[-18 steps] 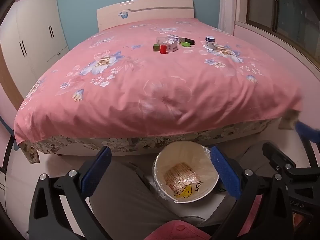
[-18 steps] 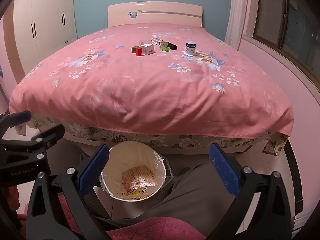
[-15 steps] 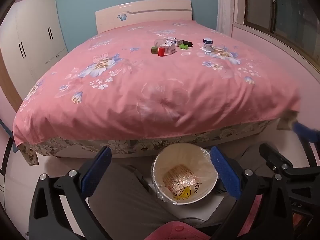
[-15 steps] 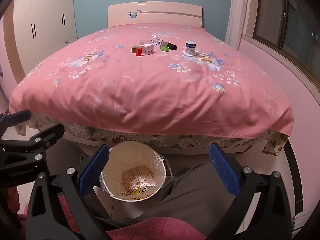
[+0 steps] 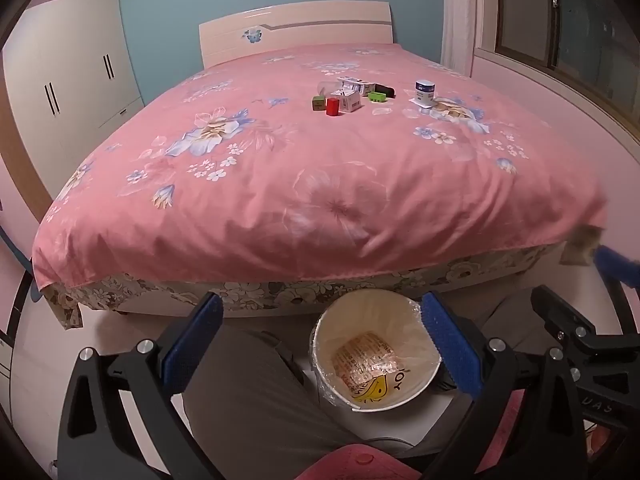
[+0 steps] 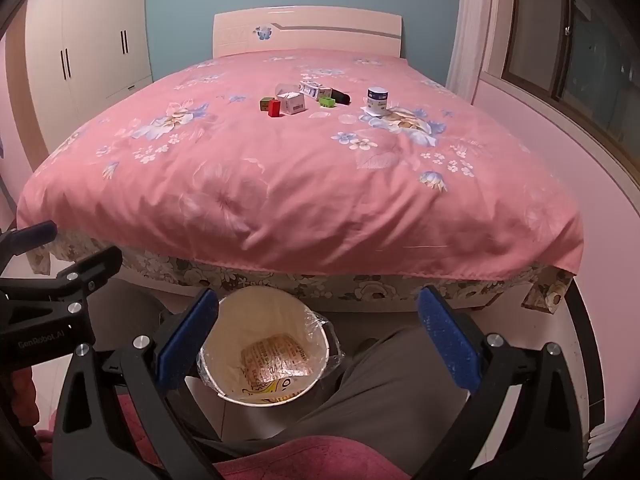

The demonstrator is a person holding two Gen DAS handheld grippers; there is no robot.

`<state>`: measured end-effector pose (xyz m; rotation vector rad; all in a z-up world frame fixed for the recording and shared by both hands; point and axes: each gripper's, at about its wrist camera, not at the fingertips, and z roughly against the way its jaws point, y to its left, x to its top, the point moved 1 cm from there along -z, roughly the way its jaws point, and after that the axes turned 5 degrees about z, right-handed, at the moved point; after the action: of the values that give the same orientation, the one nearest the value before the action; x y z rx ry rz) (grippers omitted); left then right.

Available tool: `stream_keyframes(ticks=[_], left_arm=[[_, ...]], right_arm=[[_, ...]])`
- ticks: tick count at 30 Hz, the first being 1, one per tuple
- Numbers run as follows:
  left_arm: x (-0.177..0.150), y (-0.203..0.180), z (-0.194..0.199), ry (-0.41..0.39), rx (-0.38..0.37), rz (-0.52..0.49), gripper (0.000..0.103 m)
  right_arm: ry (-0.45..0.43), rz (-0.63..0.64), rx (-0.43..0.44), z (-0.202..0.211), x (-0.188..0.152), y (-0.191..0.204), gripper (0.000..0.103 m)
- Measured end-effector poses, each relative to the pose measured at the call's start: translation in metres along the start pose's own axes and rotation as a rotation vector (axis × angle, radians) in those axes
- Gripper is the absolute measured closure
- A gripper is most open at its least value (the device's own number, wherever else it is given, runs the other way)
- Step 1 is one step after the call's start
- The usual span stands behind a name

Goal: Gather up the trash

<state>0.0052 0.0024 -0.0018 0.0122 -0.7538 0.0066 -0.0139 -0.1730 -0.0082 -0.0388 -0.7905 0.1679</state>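
Note:
A white trash bin (image 5: 376,354) with a plastic liner stands on the floor at the foot of the bed; a printed wrapper lies in it. It also shows in the right wrist view (image 6: 264,352). Small items lie far off on the pink bedspread: a red block (image 5: 332,106), a green block (image 5: 318,103), a white box (image 5: 349,101), a green piece (image 5: 377,97), a black item (image 5: 385,90) and a white-and-blue jar (image 5: 424,91). My left gripper (image 5: 320,344) and right gripper (image 6: 316,340) are both open and empty, held low above the bin.
The bed (image 6: 304,168) fills the middle of the room, with a white wardrobe (image 6: 88,44) at the left and a window (image 6: 580,52) at the right. The person's grey-trousered legs (image 6: 384,396) flank the bin.
The left gripper has shifted slightly, so the bed and bin sit a little lower and to the left in its view. The right gripper has barely moved.

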Motion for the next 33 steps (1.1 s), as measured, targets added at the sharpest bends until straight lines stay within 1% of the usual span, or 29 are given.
stream_keyframes(ticks=[33], left_arm=[[0.0020,-0.0011,0.0012,-0.005,0.008,-0.002,0.002]], right_arm=[[-0.004,-0.006,-0.002,0.0010,0.0011,-0.0018,0.005]])
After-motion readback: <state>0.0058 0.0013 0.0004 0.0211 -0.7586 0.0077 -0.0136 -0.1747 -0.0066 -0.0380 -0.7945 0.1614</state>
